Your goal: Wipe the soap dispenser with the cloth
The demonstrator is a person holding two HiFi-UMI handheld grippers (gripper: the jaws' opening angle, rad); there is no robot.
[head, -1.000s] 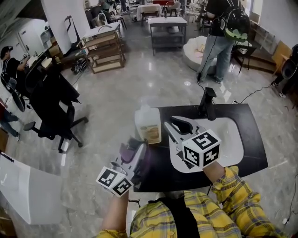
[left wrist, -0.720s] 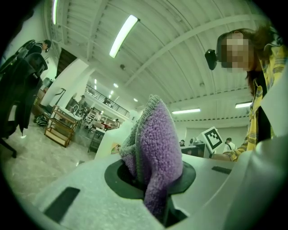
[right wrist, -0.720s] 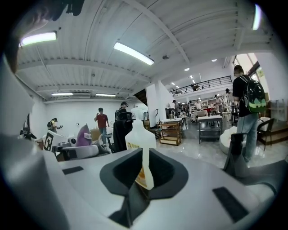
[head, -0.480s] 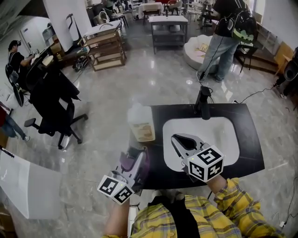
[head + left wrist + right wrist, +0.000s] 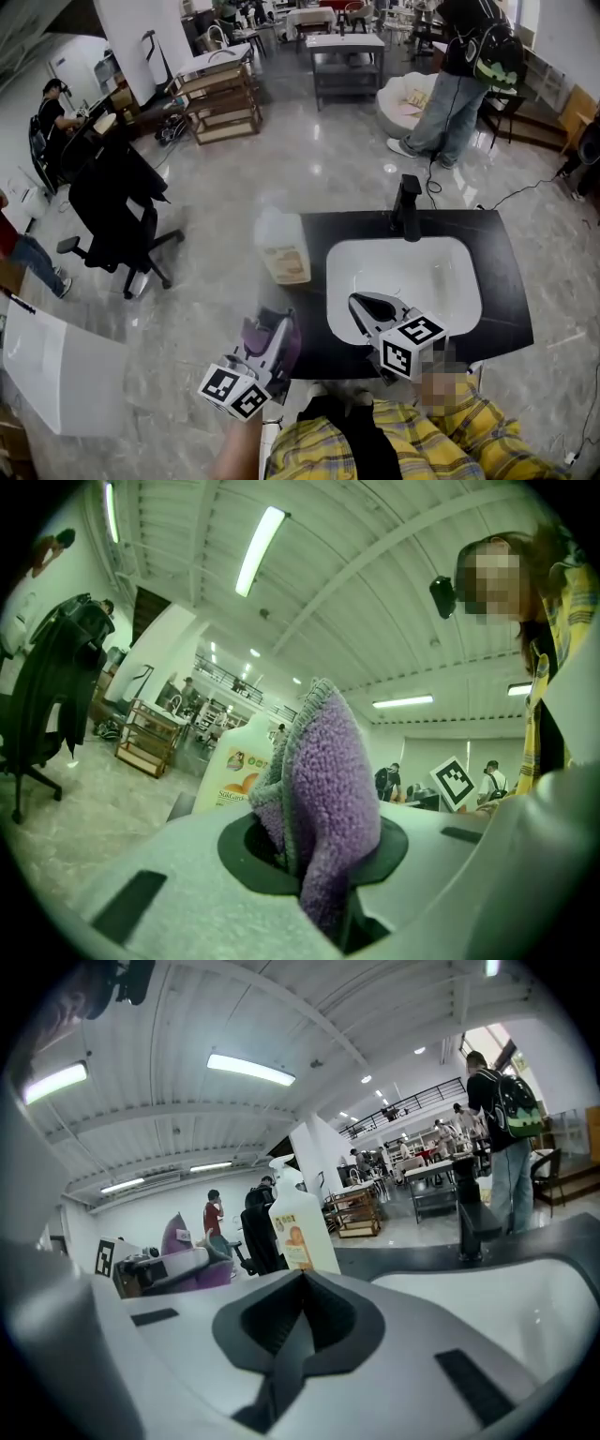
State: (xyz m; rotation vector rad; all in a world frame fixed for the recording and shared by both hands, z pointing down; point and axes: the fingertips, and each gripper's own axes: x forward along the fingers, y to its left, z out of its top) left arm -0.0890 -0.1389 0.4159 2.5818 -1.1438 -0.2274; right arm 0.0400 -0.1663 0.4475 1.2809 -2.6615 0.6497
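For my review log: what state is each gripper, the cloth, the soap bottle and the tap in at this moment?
Fuzzy purple cloth: bunched, pinched between jaws, sticking up.
Left gripper: shut on the cloth.
Right gripper: jaws just closed together, nothing between them.
White plastic soap dispenser with orange label: upright on the black counter, left of the white sink, untouched.
Black faucet: no water seen running.

Head view: from above, facing steeply down on counter (image 5: 511,281), left tongs (image 5: 270,330) at near-left corner, right tongs (image 5: 361,305) over near edge of sink (image 5: 422,272). Left gripper view: low behind jaws, facing level, v. close to cloth (image 5: 323,799), soap dispenser (image 5: 230,766) beyond. Right gripper view: close behind jaws, facing across sink twd counter's far-left corner. Shared by all 3: soap dispenser.
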